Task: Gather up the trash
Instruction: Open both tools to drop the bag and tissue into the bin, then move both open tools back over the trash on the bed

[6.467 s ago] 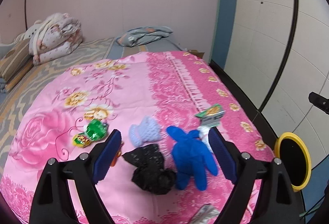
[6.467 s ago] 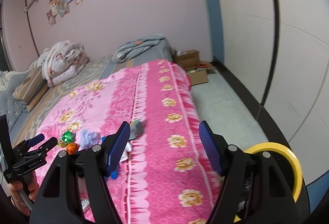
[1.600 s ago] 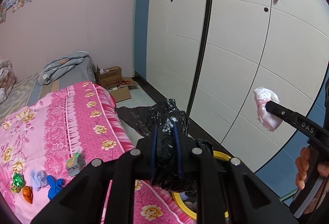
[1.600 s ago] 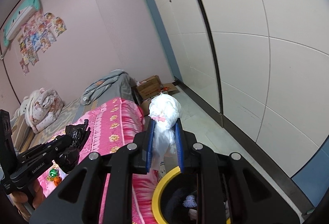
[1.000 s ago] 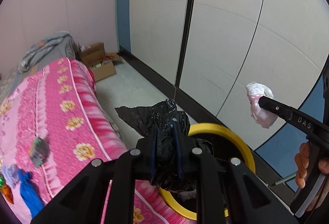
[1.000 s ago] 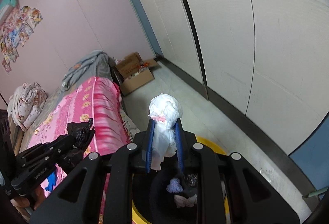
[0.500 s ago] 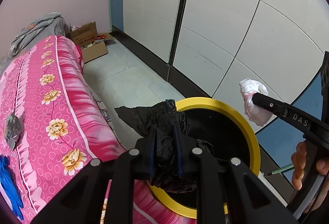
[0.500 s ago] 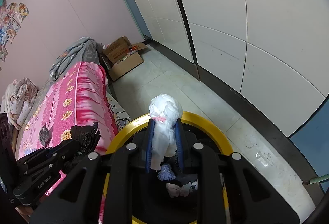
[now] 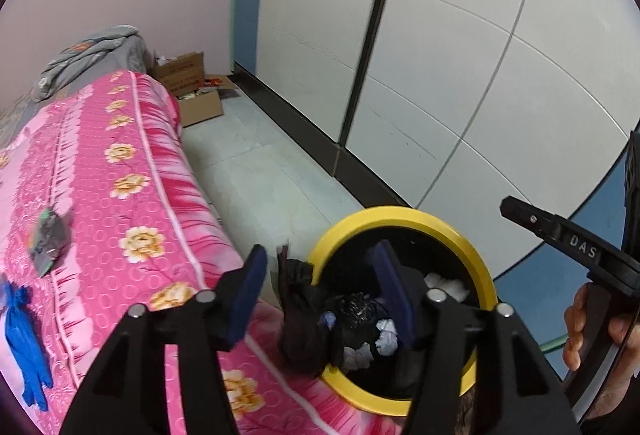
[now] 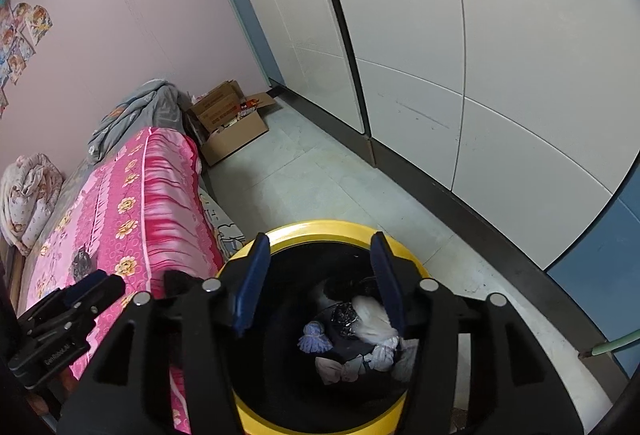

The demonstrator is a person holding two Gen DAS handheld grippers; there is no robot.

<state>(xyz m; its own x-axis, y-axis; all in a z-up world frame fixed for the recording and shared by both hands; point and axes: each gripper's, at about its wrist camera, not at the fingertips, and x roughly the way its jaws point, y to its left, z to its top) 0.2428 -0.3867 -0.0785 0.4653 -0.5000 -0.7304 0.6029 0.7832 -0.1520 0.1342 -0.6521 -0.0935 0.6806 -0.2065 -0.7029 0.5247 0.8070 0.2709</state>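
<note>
My left gripper (image 9: 320, 287) hangs over the left edge of the yellow-rimmed bin (image 9: 400, 217), its jaws opening. The black plastic bag (image 9: 298, 311) sits loose between them, off the pads, sagging at the bin's left rim. My right gripper (image 10: 318, 283) is above the bin (image 10: 320, 227), jaws opening with nothing between them. The white wad (image 10: 372, 319) lies inside the bin beside a lavender scrap (image 10: 314, 341) and other rubbish. Each gripper shows in the other's view: right gripper (image 9: 516, 209), left gripper (image 10: 108, 285).
The pink floral bed (image 9: 120, 163) carries a blue glove (image 9: 24, 331) and a grey-green wrapper (image 9: 50, 235). An open cardboard box (image 10: 228, 123) stands on the pale floor by the bed's far end. White cupboard doors (image 10: 480, 55) run along the right.
Both grippers sank toward the bin and their jaws opened. The white wad left the right jaws and now lies in the bin. The black bag slipped loose from the left pads.
</note>
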